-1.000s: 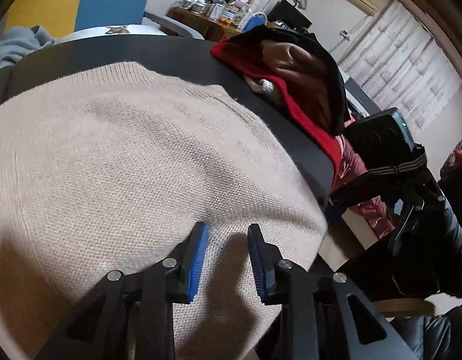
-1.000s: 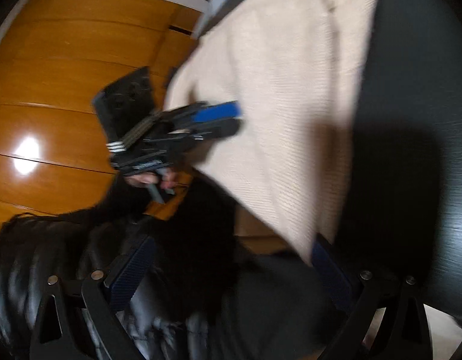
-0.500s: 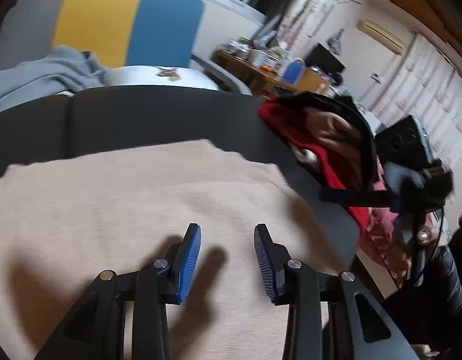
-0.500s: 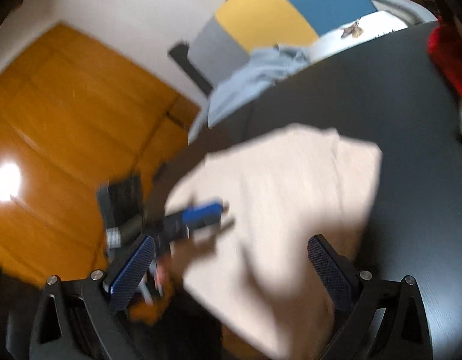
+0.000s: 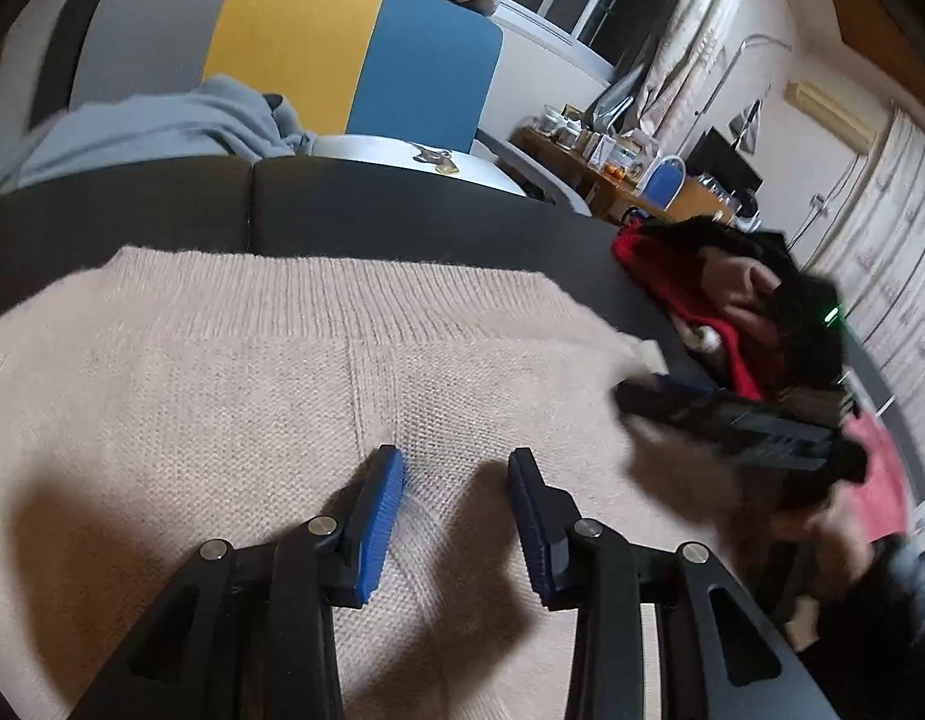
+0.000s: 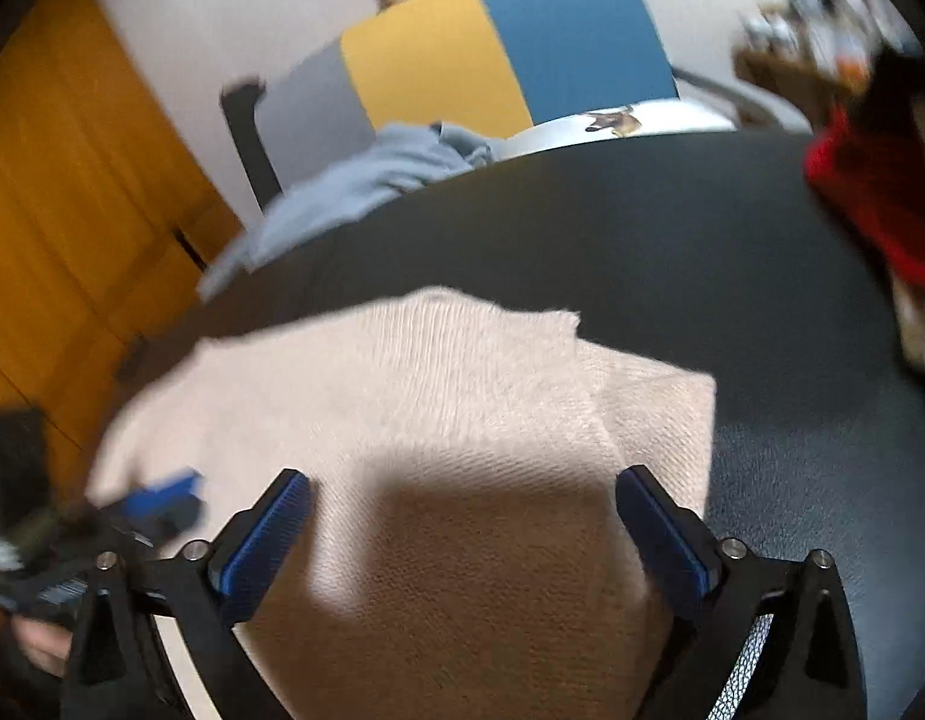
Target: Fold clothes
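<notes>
A beige knit sweater (image 5: 234,396) lies folded flat on a black table (image 5: 402,222); it also shows in the right wrist view (image 6: 462,420). My left gripper (image 5: 456,480) hovers just above the sweater's near part, open and empty. My right gripper (image 6: 462,504) is wide open and empty over the sweater's near right part. The right gripper also shows in the left wrist view (image 5: 642,396), blurred, at the sweater's right edge. The left gripper shows blurred in the right wrist view (image 6: 162,498), at the sweater's left edge.
A pile of red and black clothes (image 5: 732,312) lies at the table's right side. A grey garment (image 5: 162,120) hangs over the table's far left edge. A chair with a yellow and blue back (image 5: 342,48) stands behind the table. The wooden floor (image 6: 54,192) lies left.
Both grippers have swung to face the table's far side and moved over the sweater. The right gripper has come in from the right to the sweater's edge. The sweater has stayed flat.
</notes>
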